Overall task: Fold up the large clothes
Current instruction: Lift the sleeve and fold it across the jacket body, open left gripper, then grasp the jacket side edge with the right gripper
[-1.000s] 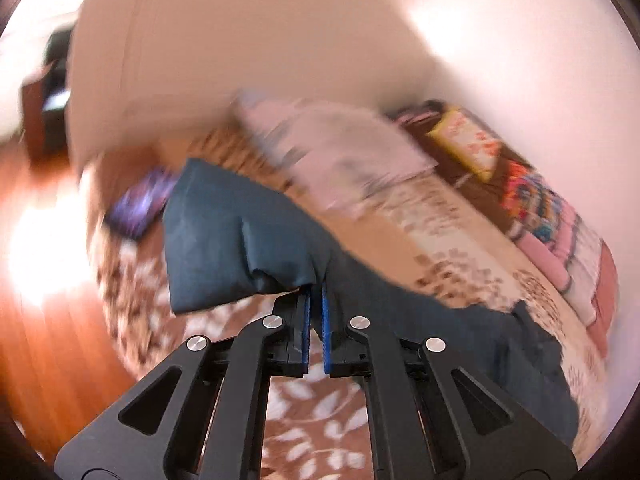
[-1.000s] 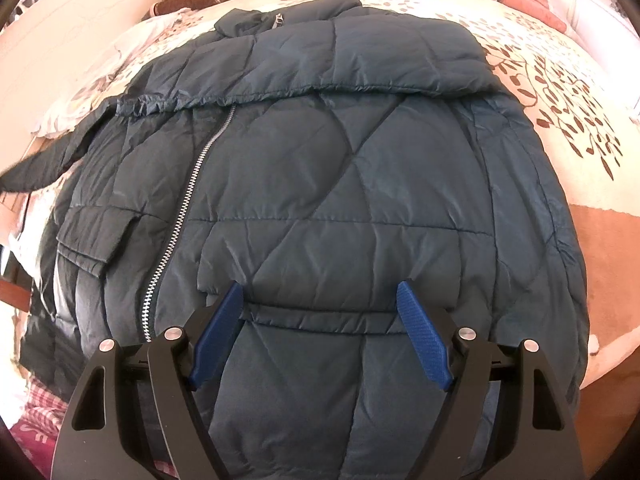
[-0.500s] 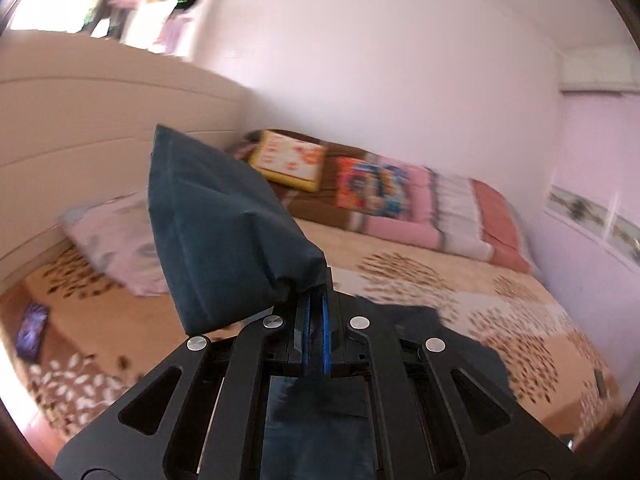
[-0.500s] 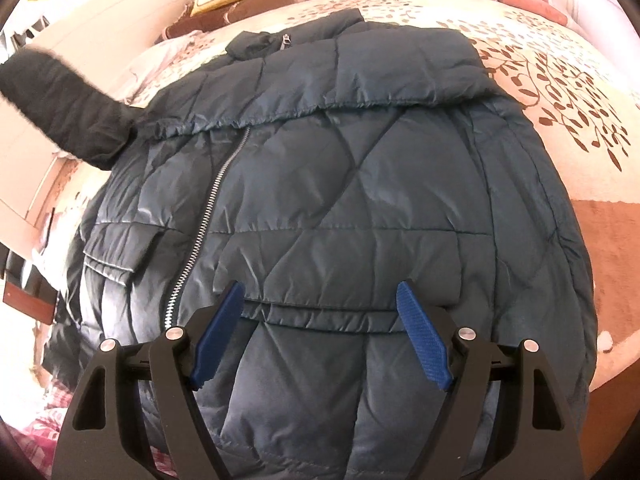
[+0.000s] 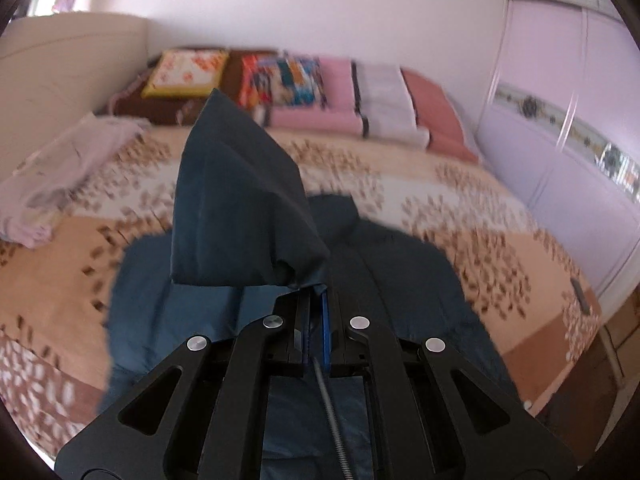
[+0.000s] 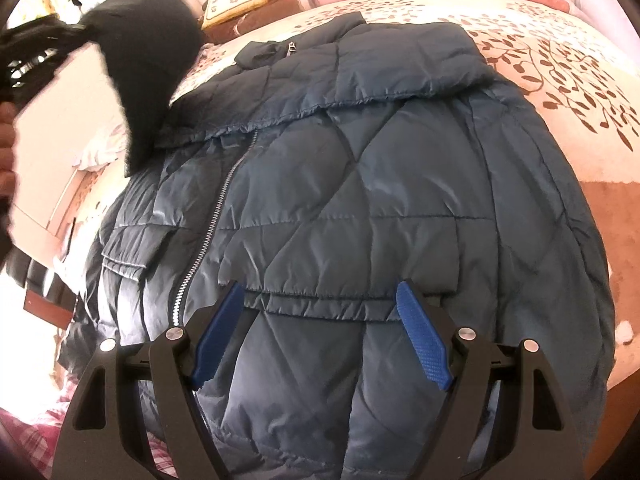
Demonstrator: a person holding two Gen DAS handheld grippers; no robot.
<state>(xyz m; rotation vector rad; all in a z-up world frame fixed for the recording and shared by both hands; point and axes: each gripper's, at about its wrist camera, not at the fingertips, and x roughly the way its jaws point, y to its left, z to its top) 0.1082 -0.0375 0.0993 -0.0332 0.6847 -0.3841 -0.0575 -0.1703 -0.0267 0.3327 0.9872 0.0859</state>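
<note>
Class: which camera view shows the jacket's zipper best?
The right wrist view: the silver zipper runs plainly down the spread jacket. The left wrist view shows only dark fabric, with the lifted sleeve pinched in the left gripper.

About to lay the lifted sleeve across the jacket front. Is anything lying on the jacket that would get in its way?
Nothing visible does. The left hand-held gripper is shut on the sleeve, held above the jacket. The quilted front shows only its zipper and pocket flap; the open right hand-held gripper sits at the near edge.
</note>
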